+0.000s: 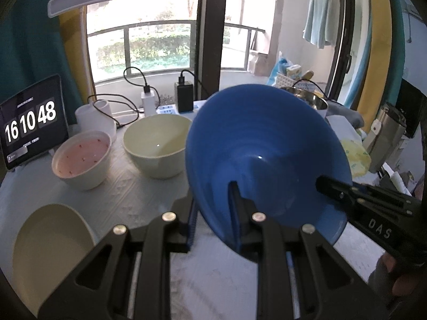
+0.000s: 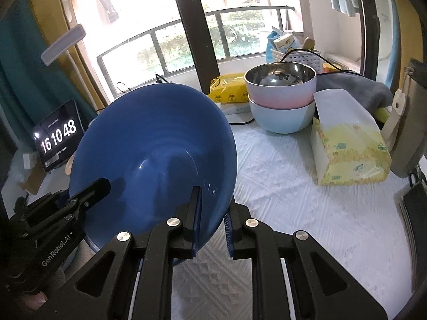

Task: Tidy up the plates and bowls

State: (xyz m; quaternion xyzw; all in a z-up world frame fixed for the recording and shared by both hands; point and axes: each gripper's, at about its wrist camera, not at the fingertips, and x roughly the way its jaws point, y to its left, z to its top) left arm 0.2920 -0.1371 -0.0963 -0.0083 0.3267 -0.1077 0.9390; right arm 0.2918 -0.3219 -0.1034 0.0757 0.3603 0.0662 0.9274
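Both grippers pinch the blue bowl (image 1: 267,154) by its rim, tilted and clear of the counter (image 2: 307,213): left gripper (image 1: 213,229) and right gripper (image 2: 212,229), jaws nearly closed on opposite edges. Mid-carry, I judge; next it needs a landing spot. Left of the jaws stand an empty pink bowl (image 1: 81,157) and cream bowl (image 1: 157,144); right, a steel-lined bowl stack (image 2: 281,101), empty.

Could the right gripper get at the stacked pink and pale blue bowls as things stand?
Probably not yet: the right gripper has its jaws clamped on the rim of the big blue bowl, shared with the left gripper. The path across the white tablecloth to the stacked bowls looks clear.
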